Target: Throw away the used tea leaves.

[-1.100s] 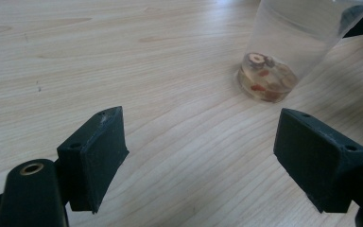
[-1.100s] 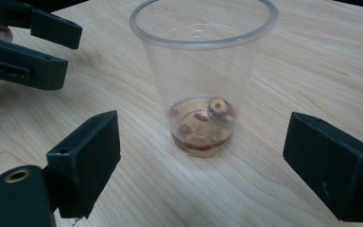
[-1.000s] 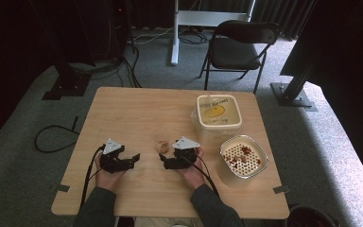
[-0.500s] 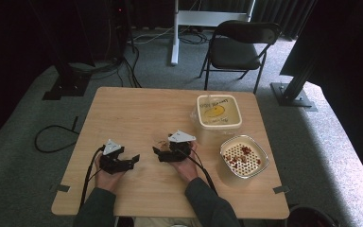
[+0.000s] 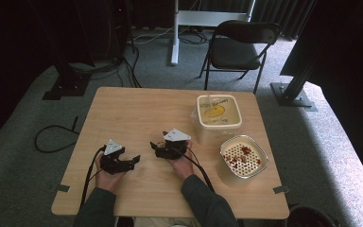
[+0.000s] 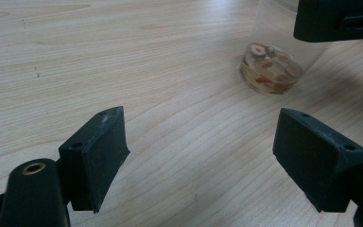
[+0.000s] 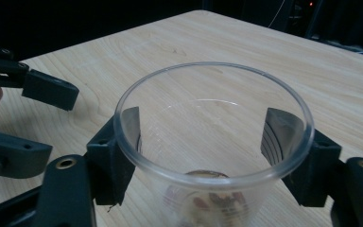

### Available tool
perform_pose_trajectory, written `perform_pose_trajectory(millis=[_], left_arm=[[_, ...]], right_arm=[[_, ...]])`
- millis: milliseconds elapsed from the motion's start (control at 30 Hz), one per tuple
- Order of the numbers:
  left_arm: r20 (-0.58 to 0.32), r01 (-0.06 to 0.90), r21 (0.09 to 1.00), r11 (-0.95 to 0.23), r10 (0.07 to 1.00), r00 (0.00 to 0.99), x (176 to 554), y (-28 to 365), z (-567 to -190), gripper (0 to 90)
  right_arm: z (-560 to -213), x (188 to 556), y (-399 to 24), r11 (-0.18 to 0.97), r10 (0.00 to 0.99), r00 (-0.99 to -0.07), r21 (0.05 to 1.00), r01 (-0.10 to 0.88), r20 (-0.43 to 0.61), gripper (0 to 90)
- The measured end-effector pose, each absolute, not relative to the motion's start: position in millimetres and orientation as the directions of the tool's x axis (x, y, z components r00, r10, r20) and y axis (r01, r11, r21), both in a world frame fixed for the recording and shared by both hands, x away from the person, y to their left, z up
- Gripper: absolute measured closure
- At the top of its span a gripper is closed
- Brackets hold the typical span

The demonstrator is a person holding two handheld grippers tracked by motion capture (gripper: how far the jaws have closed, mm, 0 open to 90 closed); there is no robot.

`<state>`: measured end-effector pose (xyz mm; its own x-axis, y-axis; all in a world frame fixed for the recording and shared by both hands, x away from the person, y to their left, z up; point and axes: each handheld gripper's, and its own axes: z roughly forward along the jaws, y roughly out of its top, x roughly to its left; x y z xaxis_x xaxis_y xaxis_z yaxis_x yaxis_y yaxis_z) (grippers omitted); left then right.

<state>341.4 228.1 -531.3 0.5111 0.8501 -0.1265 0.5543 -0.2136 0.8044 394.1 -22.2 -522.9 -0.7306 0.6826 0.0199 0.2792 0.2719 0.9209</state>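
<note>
A clear plastic cup (image 7: 217,182) with bits of dried fruit at its bottom stands on the wooden table (image 5: 137,109). My right gripper (image 7: 205,127) has just been closing, and its two black pads now press on the cup's sides. From the left gripper view the cup (image 6: 272,66) stands ahead to the right, with a right jaw above it. My left gripper (image 6: 203,142) rests low over bare wood, jaws wide apart and nothing between them. From above, the left gripper (image 5: 128,162) lies a short way left of the right gripper (image 5: 157,147).
A square tub (image 5: 218,113) with a yellow-marked lid stands at the back right. In front of it is a bowl (image 5: 243,156) with a white perforated insert holding red bits. A folding chair (image 5: 238,47) stands beyond the table's far edge.
My right gripper moved left up to the cup and its jaws went from wide open to closed on the cup's sides. The left gripper stayed where it was.
</note>
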Motion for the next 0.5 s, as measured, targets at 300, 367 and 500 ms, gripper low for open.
perform_pose_trajectory(millis=[300,367,500], left_arm=[[-0.129,0.556,0.803,-0.212,0.85,0.51,341.9,228.2,-531.4,19.2],[-0.127,0.557,0.802,-0.215,0.85,0.511,342.2,227.6,-531.6,19.2],[-0.127,0.559,0.8,-0.219,0.849,0.514,343.1,225.8,-532.3,19.2]], right_arm=[[-502.2,382.6,-26.2,0.256,0.685,-0.729,0.933,0.255,0.011,30.7],[-485.5,377.5,-32.8,0.243,0.698,-0.716,0.935,0.258,0.016,30.7],[-471.1,374.3,-43.1,0.245,0.721,-0.693,0.931,0.272,0.013,30.6]])
